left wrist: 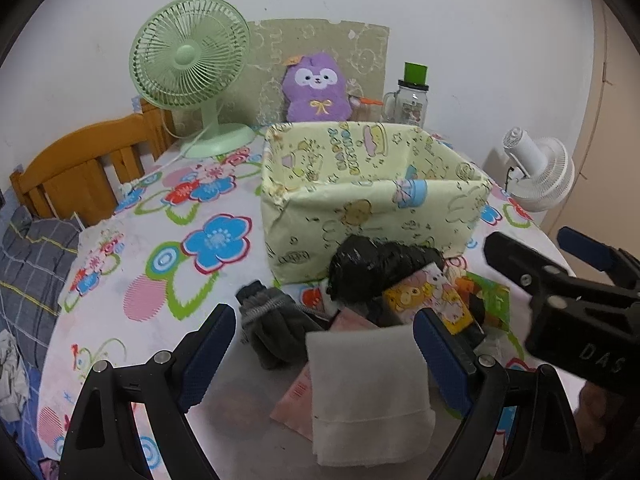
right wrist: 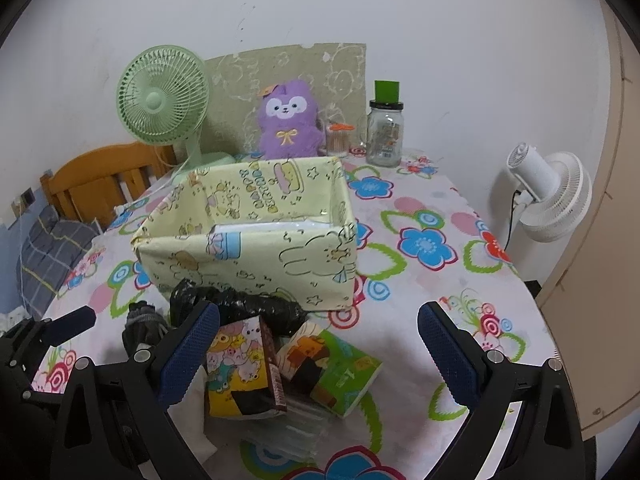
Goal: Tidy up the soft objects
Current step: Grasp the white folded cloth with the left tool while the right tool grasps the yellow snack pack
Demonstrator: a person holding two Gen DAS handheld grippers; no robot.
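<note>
Left gripper (left wrist: 324, 344) and right gripper (right wrist: 319, 344), both spread wide, above soft packets; yellow fabric box (right wrist: 256, 256) behind, black bag (right wrist: 244, 306) between, green fan (left wrist: 190, 64) beyond

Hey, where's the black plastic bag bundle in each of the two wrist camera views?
Left wrist: black plastic bag bundle sits centre-right, against the front wall of the yellow fabric box.
Right wrist: black plastic bag bundle lies left of centre, below the box's front wall.
Shared landmark: the purple plush behind the box.
</note>
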